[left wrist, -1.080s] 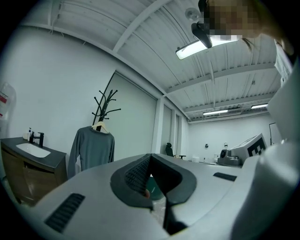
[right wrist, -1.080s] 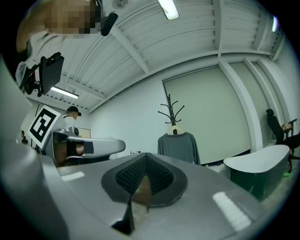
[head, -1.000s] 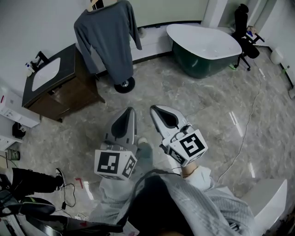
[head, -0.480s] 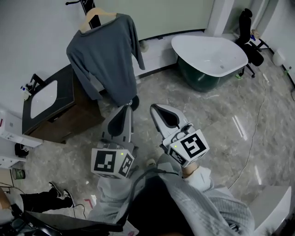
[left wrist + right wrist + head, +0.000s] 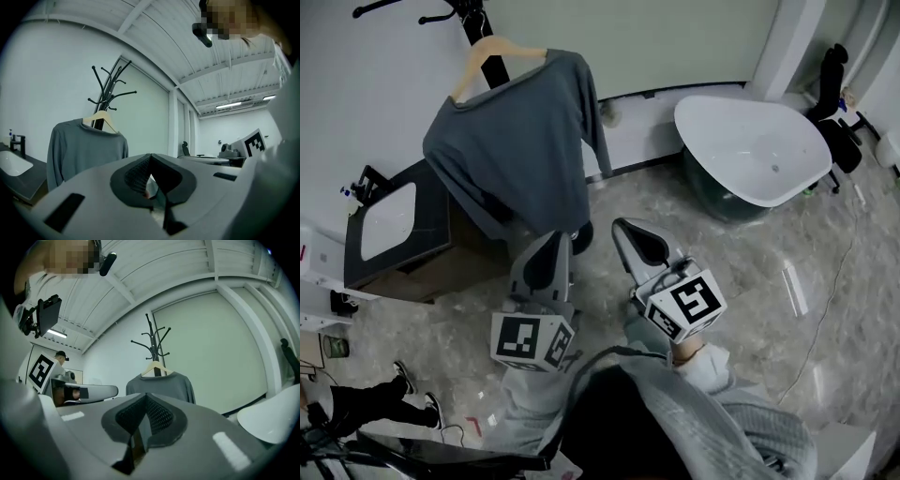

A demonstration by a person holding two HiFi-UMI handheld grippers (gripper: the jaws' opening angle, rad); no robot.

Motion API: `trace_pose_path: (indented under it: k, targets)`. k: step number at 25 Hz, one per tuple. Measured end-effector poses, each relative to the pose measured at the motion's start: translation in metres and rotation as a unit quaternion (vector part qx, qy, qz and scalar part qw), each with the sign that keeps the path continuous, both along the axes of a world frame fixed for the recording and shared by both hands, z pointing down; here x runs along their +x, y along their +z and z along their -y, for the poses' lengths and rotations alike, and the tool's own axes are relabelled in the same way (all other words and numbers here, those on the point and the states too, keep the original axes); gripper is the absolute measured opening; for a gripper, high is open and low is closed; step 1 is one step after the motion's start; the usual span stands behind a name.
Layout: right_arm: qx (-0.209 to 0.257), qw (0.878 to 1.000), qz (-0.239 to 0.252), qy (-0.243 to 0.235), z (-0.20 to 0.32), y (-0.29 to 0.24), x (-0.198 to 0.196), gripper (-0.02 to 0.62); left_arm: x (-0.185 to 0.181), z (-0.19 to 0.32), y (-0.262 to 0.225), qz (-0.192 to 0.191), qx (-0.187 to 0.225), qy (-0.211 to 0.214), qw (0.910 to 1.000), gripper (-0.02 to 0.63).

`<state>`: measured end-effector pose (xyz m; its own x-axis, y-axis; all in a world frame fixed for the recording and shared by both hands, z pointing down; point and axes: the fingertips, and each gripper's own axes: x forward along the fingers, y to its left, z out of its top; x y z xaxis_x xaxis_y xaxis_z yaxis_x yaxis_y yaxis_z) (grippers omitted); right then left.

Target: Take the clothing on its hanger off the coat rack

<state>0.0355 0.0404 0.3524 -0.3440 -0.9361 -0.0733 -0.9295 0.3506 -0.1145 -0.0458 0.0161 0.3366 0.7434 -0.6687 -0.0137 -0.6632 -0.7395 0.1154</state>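
Observation:
A grey long-sleeved top point(image 5: 520, 150) hangs on a pale wooden hanger point(image 5: 492, 52) from a black coat rack point(image 5: 478, 21) by the white wall. The top point(image 5: 84, 150) and the rack point(image 5: 108, 91) also show in the left gripper view, and the top point(image 5: 161, 385) under its hanger point(image 5: 157, 368) in the right gripper view. My left gripper point(image 5: 551, 246) is shut and empty, pointing at the top's lower hem, a short way in front of it. To its right my right gripper point(image 5: 630, 231) is shut and empty too, level with the left one.
A dark vanity point(image 5: 403, 253) with a white basin point(image 5: 386, 219) stands left of the rack. A white-and-green bathtub point(image 5: 755, 159) sits at the right, a black chair point(image 5: 839, 94) beyond it. A cable point(image 5: 825, 319) runs across the marble floor. A person's legs point(image 5: 366, 398) show at bottom left.
The view has closed in on the coat rack: the grey top now looms larger and nearer the gripper tips. Both grippers stay shut, side by side.

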Motion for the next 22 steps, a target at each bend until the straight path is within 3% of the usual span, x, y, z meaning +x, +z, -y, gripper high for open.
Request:
trace_pose_path:
  k: [7,12,17,22]
  targets:
    - [0.015,0.995,-0.023,-0.091,0.122,-0.031,0.049,0.003,0.038,0.107,-0.032,-0.017,0.013,-0.1,0.9948,0.005]
    - [0.018,0.986,-0.029,-0.165,0.183,-0.042,0.056,0.002,0.039,0.152,-0.041,-0.019,0.015,-0.17,0.9851,0.005]
    - [0.0,0.978,-0.019,-0.208,0.228,-0.03,0.046,0.003,0.027,0.185,-0.029,-0.011,-0.011,-0.212,0.9772,0.005]
    - [0.0,0.974,-0.017,-0.226,0.265,-0.022,0.028,0.003,0.013,0.221,-0.021,-0.01,-0.007,-0.222,0.9749,0.005]
